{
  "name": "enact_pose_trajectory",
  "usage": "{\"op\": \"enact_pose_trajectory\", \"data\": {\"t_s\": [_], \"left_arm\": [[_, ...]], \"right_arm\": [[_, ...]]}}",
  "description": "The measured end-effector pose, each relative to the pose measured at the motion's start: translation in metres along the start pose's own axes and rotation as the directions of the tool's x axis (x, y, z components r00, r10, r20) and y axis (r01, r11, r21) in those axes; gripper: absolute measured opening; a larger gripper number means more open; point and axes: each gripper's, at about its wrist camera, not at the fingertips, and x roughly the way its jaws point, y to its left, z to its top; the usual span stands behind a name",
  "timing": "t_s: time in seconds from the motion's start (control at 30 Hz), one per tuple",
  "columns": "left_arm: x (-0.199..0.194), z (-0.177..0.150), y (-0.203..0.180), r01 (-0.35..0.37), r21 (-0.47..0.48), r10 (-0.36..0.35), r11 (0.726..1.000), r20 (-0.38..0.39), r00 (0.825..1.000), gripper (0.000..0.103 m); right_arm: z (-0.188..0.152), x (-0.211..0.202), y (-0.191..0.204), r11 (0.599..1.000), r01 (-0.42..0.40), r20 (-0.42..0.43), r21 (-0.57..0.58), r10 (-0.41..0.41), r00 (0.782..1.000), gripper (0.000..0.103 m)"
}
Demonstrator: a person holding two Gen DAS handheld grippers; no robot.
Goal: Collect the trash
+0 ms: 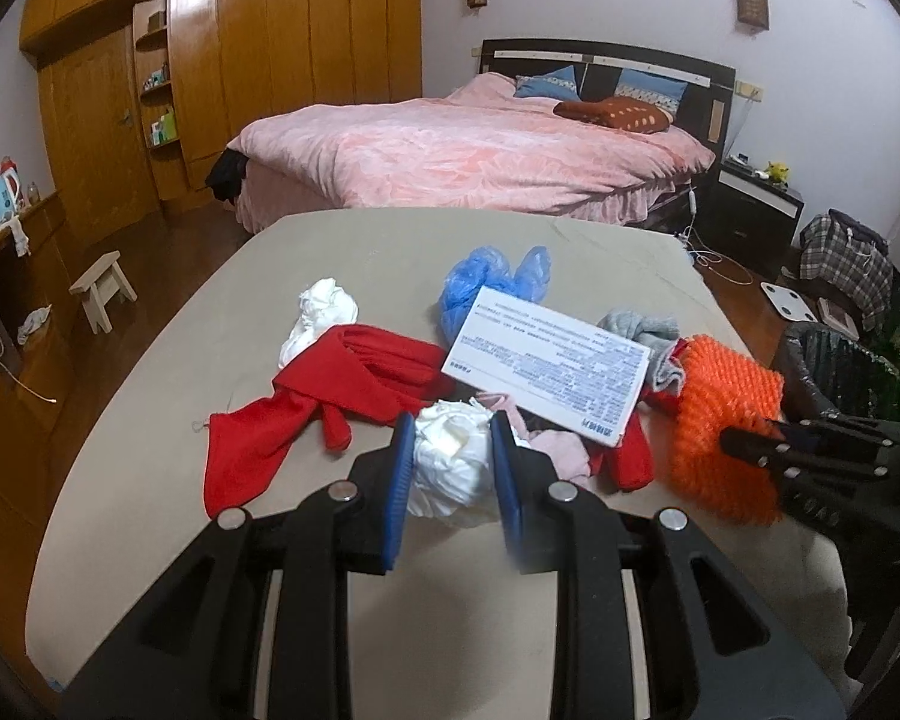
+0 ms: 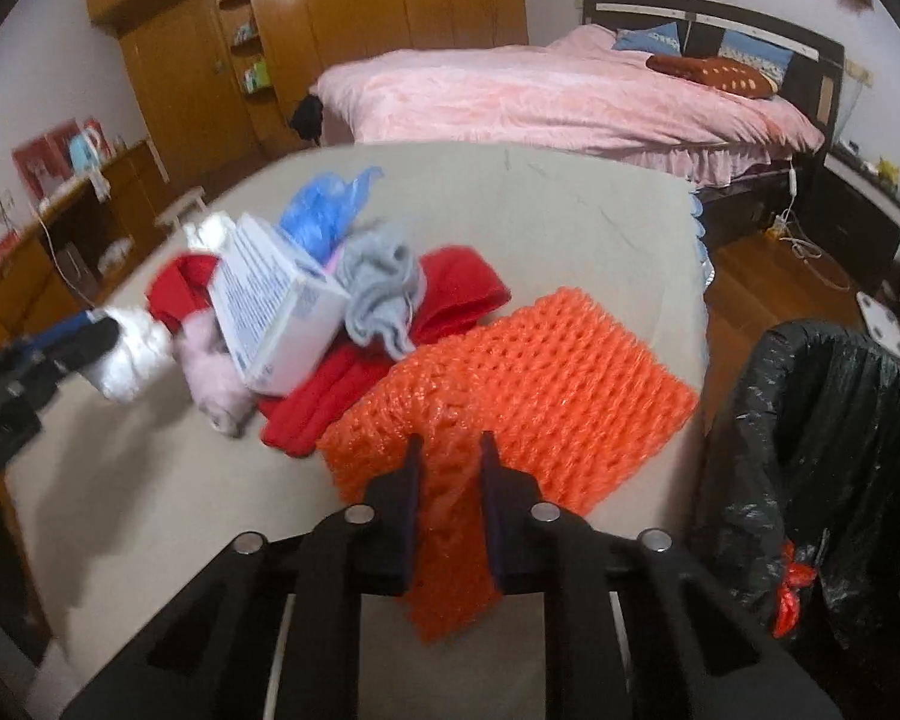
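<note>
A beige surface (image 1: 150, 420) fronts the bedroom. The left tongs (image 1: 453, 468) pinch a white paper wad (image 1: 450, 462); the right tongs (image 2: 450, 480) clamp the orange foam net (image 2: 528, 384), the black-lined bin (image 2: 840, 420) just right, nearer that hand.

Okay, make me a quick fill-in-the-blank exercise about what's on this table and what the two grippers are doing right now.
1. The left gripper is shut on a crumpled ____ wad of paper.
2. The right gripper grips the ____ foam net.
3. The white box rests tilted on the ____ cloth.
4. The bin beside the table is lined with a ____ bag.

Missing words: white; orange; red; black
</note>
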Motion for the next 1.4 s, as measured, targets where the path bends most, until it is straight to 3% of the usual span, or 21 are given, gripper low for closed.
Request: {"op": "enact_pose_trajectory", "data": {"t_s": [0.17,0.5,0.93,1.4], "left_arm": [[-0.010,0.008,-0.007,0.007,0.001,-0.007,1.000,0.018,1.000,0.025],[-0.038,0.034,-0.042,0.058,0.039,-0.061,0.998,0.091,0.994,0.025],[-0.052,0.050,-0.111,0.168,0.103,-0.181,0.980,0.129,0.975,0.025],[-0.060,0.047,-0.204,0.336,0.221,-0.366,0.915,0.112,0.924,0.025]], "right_arm": [[0.012,-0.037,0.003,0.999,-0.040,0.079,-0.007,0.040,0.996,0.017],[0.033,-0.100,-0.004,0.999,-0.035,0.198,0.005,0.033,0.980,0.017],[0.027,-0.156,-0.058,0.992,0.083,0.273,0.093,-0.106,0.956,0.017],[-0.007,-0.196,-0.123,0.953,0.206,0.267,0.221,-0.263,0.927,0.017]]}}
